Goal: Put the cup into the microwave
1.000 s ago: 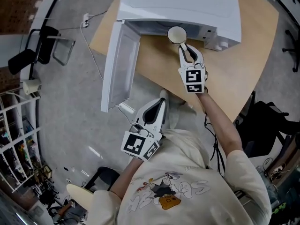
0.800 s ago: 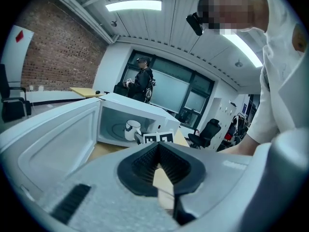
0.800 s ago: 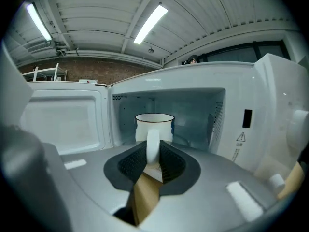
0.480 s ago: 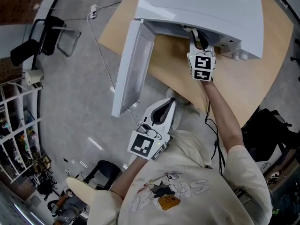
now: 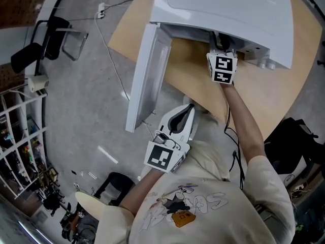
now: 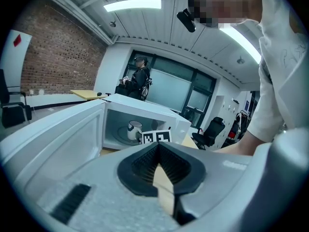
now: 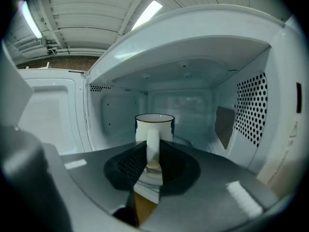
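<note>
The white cup (image 7: 154, 124) with a dark rim stands upright inside the microwave (image 5: 223, 9), over the glass turntable. My right gripper (image 7: 153, 146) reaches into the cavity, shut on the cup's handle. In the head view only its rear and marker cube (image 5: 222, 68) show below the microwave's top, and the cup is hidden. The left gripper view shows the cup (image 6: 133, 128) small, deep in the cavity. My left gripper (image 5: 190, 108) hangs shut and empty off the table's near edge, close to my body. The microwave door (image 5: 150, 75) swings wide open to the left.
The microwave sits on a tan wooden table (image 5: 188, 70). A black chair (image 5: 45, 50) and a wire rack (image 5: 15, 151) stand at the left, and a white cable (image 5: 109, 50) runs over the grey floor. A person (image 6: 140, 81) stands far off by dark windows.
My right gripper has carried the cup from in front of the opening into the microwave cavity, so the cup has left the head view. The left gripper drifted a little toward the table.
</note>
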The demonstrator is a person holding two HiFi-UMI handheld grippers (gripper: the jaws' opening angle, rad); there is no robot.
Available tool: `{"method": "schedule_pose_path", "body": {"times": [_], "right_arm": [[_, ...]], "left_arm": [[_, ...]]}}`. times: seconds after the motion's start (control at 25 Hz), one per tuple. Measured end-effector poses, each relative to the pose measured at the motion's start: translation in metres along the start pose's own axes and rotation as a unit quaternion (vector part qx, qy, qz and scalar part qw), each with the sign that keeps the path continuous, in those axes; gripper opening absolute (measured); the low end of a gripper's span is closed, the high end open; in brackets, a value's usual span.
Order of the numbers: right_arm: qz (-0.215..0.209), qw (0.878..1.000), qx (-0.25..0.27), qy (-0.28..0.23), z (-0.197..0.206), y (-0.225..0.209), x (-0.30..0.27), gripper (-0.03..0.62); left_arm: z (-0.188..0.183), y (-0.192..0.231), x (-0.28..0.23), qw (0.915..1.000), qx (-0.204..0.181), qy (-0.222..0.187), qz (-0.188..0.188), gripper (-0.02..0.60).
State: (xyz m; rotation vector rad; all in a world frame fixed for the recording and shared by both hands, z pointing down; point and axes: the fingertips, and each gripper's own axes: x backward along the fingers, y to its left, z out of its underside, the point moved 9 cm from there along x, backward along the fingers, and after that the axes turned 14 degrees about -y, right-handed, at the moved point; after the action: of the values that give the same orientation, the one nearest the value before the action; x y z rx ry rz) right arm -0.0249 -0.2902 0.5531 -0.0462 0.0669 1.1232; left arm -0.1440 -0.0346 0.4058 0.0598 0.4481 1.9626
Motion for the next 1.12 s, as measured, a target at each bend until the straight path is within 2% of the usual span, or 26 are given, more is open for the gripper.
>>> {"method": "schedule_pose_path", "body": {"times": [0.44,0.48,0.52,0.56,0.84,0.92,1.04,1.12], "right_arm": [[-0.005,1.000,-0.009,0.000,0.002,0.000,-0.002,0.082],[-0.007,1.000,-0.015,0.002,0.002,-0.001,-0.002,0.104],[-0.009,1.000,-0.018,0.002,0.002,-0.002,-0.002,0.166],[-0.011,1.000,-0.018,0.002,0.000,-0.002,-0.001,0.190],[-0.027,1.000,0.001,-0.003,-0.027,0.003,0.036,0.190],[-0.035,0.999,0.002,0.000,-0.035,0.004,0.061,0.164],[-0.047,0.999,-0.010,-0.002,-0.050,0.001,0.106,0.007],[-0.054,0.998,-0.021,0.003,-0.059,0.004,0.139,0.006]], "left_arm": [[0.000,0.008,-0.005,0.9999,0.005,0.010,0.003,-0.002],[0.000,0.008,-0.005,0.9999,0.007,0.009,0.003,-0.002],[0.000,0.008,-0.005,0.9999,0.009,0.008,0.004,-0.002],[0.000,0.008,-0.005,0.9999,0.010,0.007,0.005,-0.002],[0.000,0.005,-0.009,0.9998,0.018,-0.006,0.009,-0.002],[0.001,0.003,-0.012,0.9996,0.025,-0.015,0.007,-0.002],[0.000,-0.002,-0.019,0.9988,0.036,-0.030,0.012,-0.002],[-0.002,-0.007,-0.019,0.9986,0.036,-0.038,0.012,-0.002]]}}
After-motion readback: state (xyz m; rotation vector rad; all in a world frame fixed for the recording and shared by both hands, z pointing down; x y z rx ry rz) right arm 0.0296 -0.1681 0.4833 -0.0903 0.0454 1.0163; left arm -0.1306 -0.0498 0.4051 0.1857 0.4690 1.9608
